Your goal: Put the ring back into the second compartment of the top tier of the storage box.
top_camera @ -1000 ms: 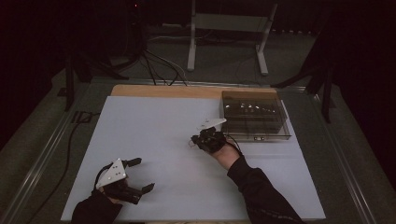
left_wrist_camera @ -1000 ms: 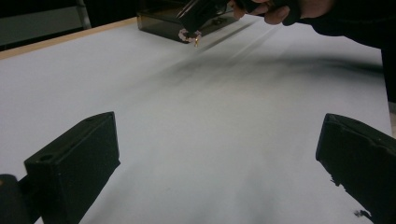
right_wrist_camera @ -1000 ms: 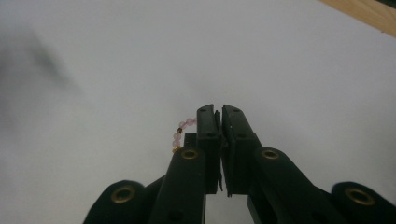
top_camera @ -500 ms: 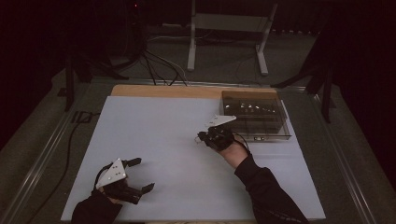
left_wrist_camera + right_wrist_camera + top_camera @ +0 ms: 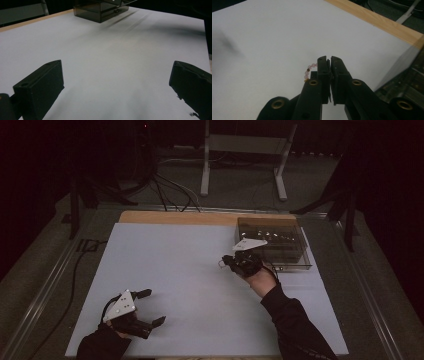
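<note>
R gripper [image 5: 231, 261] sits mid-right on the white sheet [image 5: 190, 270], just in front of the smoky clear box [image 5: 272, 245] at the far right. Its jaws are pressed together on a small string of pink beads [image 5: 308, 71] w/ a couple of gold/brown ones; in the right gripper view the strand curls out to the left of the closed tips, over bare sheet. Can't tell if the beads touch the sheet or hang just above. In the high view the strand shows as a thin loop at the gripper's left tip. Box is beside the R hand [image 5: 260, 277], touching or not – unclear. L gripper [image 5: 150, 307] rests near the sheet's near-left corner, jaws spread wide, nothing btwn them, well apart from the R one. Wide bare sheet btwn the two and toward the far-left; wooden strip [image 5: 175, 217] runs along the far edge, metal rails along both sides.
</note>
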